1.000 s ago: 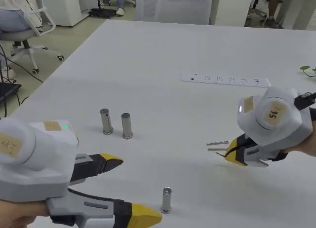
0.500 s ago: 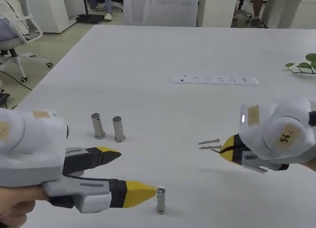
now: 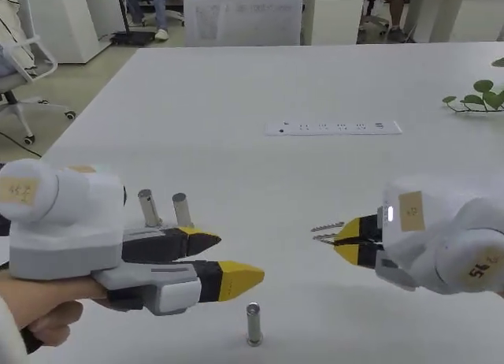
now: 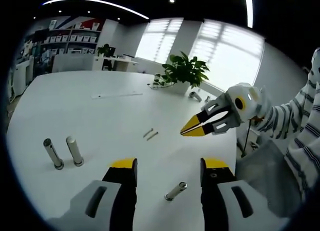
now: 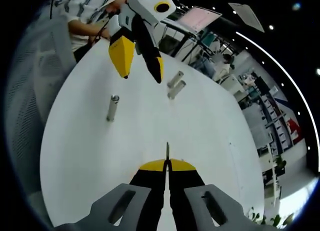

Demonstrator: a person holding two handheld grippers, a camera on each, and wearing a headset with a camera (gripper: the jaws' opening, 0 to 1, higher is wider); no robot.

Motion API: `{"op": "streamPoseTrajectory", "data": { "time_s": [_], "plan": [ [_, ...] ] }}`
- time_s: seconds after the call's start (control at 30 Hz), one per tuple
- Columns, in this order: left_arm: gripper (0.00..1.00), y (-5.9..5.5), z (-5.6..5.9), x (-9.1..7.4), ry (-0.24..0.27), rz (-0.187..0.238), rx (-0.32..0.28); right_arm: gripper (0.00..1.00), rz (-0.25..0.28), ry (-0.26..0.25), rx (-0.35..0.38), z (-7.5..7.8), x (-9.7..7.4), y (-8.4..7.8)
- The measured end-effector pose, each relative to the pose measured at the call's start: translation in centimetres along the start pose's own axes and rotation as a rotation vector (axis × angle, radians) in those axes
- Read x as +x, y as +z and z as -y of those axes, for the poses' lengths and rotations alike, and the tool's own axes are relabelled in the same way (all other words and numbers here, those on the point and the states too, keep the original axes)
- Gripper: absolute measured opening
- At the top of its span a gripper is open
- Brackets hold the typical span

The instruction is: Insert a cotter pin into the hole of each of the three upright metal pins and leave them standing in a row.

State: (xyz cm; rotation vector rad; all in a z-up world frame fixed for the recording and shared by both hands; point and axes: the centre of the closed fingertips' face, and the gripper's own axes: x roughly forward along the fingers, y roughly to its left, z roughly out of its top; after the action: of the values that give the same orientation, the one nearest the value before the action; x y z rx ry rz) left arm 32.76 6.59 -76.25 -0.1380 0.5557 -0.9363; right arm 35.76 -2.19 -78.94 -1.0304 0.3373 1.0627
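The white counter [image 3: 236, 88] carries a long white power strip [image 3: 332, 128] lying flat towards its far side, with leafy green sprigs [image 3: 476, 96] reaching in at its right edge. Beyond the far edge stands a grey chair back [image 3: 242, 19], an office chair [image 3: 24, 72] sits off to the left, and the left gripper view shows a potted plant [image 4: 182, 71] before bright windows [image 4: 210, 46].

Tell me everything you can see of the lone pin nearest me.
The lone pin is a short, silvery metal cylinder with a rimmed top. It stands upright on the white table, well apart from the other two pins. Nothing touches it and nothing sticks out of it. The open left gripper hangs close by, apart from it.
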Motion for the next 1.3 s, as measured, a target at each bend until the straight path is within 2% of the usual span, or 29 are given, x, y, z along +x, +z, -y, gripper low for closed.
{"op": "streamPoseTrajectory", "data": {
  "time_s": [0.17,0.23,0.3,0.53,0.6,0.67,0.77,0.87,1.3],
  "plan": [
    [0.47,0.2,0.7,1.2,-0.023,-0.023,-0.004,0.02,0.034,-0.028,-0.010,-0.1,-0.5,0.7],
    [0.39,0.1,1.3,1.6,-0.052,-0.043,-0.040,0.02,0.043,-0.038,-0.013,0.0,-0.7,1.0],
    [0.30,0.3,1.6,2.0,-0.061,-0.037,-0.049,0.02,0.049,-0.042,-0.012,0.0,-0.7,1.2],
    [0.31,0.7,2.6,3.5,-0.093,-0.041,-0.061,0.02,0.069,-0.063,-0.005,0.0,-1.1,2.0],
    [0.30,0.7,2.8,3.8,-0.097,-0.045,-0.076,0.02,0.074,-0.067,-0.008,0.0,-1.2,2.2],
    [0.29,0.5,3.0,4.0,-0.104,-0.063,-0.117,0.02,0.081,-0.070,-0.012,-0.1,-1.3,2.5],
    [0.26,0.5,3.0,4.3,-0.108,-0.060,-0.131,0.02,0.094,-0.068,-0.014,-0.2,-1.4,2.8],
    [0.23,1.0,3.3,4.5,-0.123,-0.040,-0.175,0.02,0.103,-0.066,-0.018,-0.4,-1.4,3.1],
    [0.17,1.7,3.7,4.7,-0.143,-0.020,-0.203,0.02,0.124,-0.078,-0.065,-0.5,-1.5,3.8]
  ]
}}
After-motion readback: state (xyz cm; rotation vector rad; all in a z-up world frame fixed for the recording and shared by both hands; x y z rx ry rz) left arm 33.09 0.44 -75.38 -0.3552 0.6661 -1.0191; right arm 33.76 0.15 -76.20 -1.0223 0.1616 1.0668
